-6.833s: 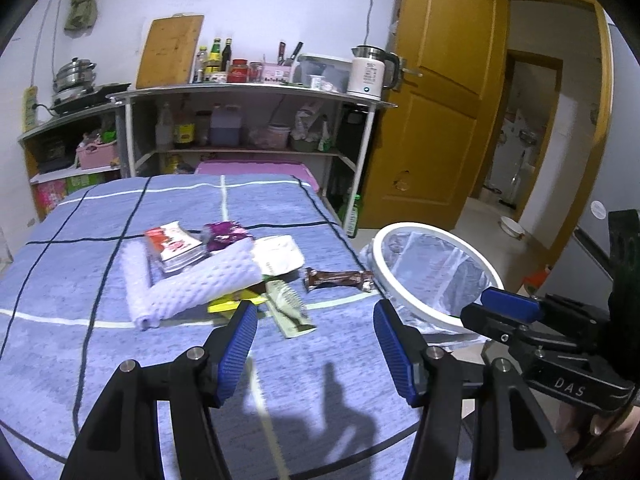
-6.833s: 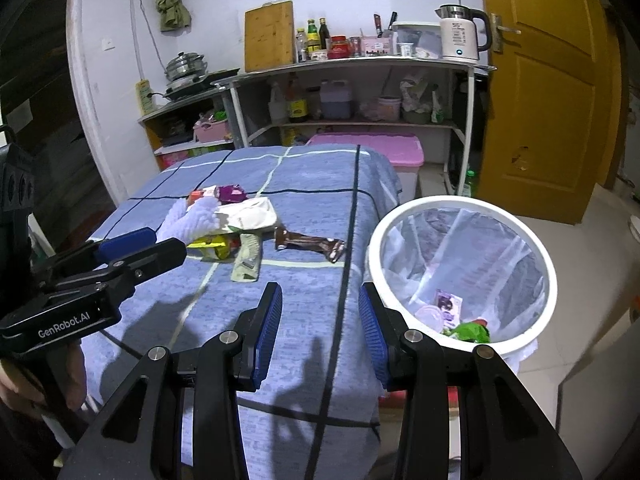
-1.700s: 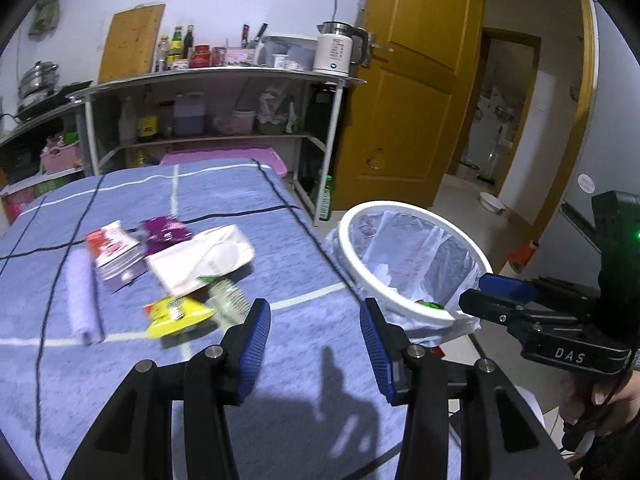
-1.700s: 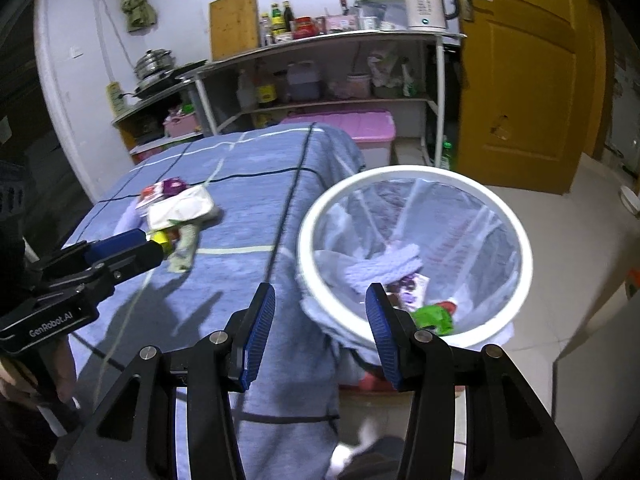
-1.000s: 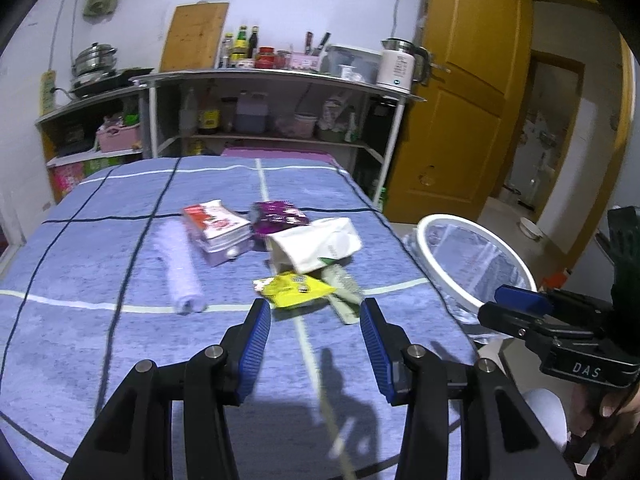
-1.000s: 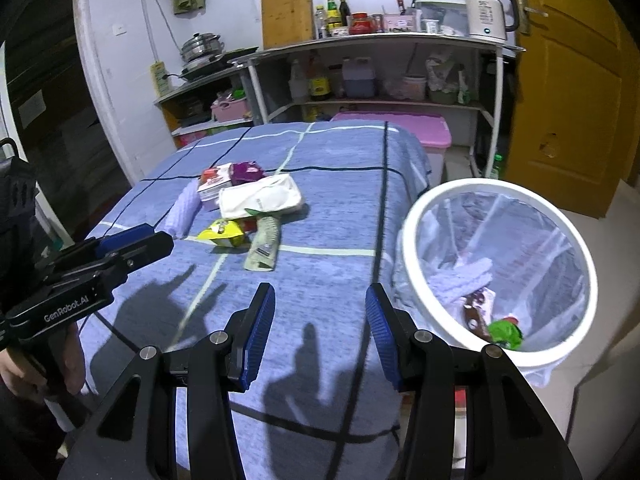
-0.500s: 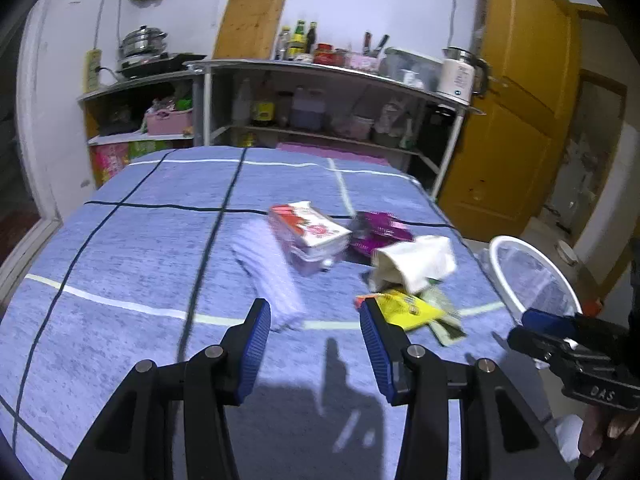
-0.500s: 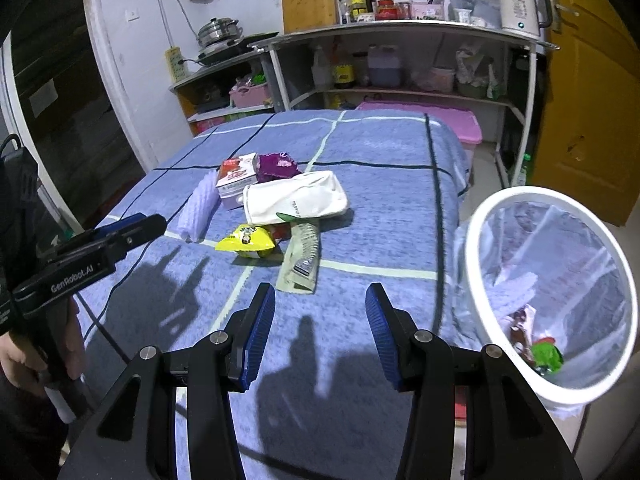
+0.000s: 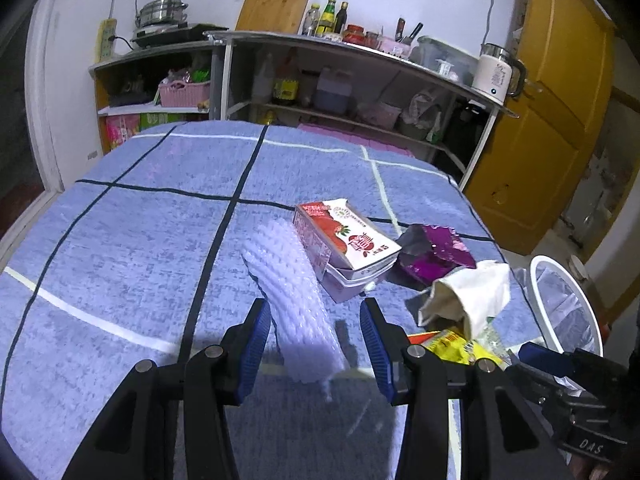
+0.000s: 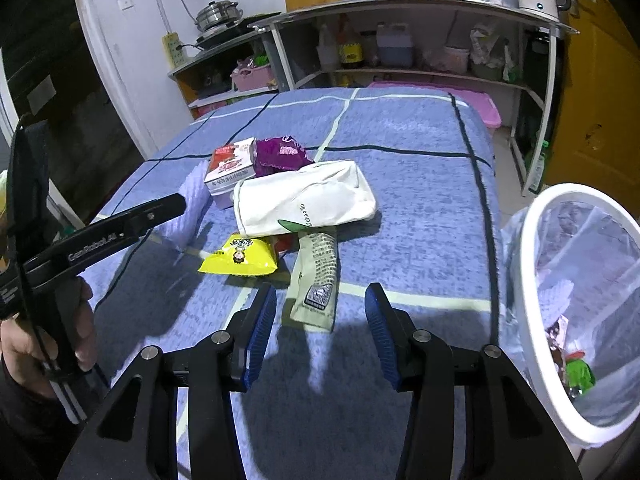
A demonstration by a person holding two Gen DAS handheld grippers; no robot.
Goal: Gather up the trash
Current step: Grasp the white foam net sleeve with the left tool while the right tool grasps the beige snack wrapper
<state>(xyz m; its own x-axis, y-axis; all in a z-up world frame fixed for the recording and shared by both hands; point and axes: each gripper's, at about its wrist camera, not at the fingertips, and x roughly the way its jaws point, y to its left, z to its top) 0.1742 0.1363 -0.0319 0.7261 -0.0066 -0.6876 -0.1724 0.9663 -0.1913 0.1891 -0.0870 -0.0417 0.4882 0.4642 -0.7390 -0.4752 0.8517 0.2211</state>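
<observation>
Left gripper [image 9: 316, 346], seen from its own wrist, hangs with jaws apart and empty over the near end of the white foam net sleeve [image 9: 294, 306] on the blue checked surface [image 9: 120, 264], with the strawberry milk carton [image 9: 344, 240] touching the sleeve's far side, so a careless close could catch the carton too or merely squash the springy foam. From the right wrist, the right gripper [image 10: 320, 324] has jaws closing on nothing just short of the pale green wrapper [image 10: 316, 280]; being flat, it may slide away, while the lined bin [image 10: 532, 264] waits off the surface's edge.
</observation>
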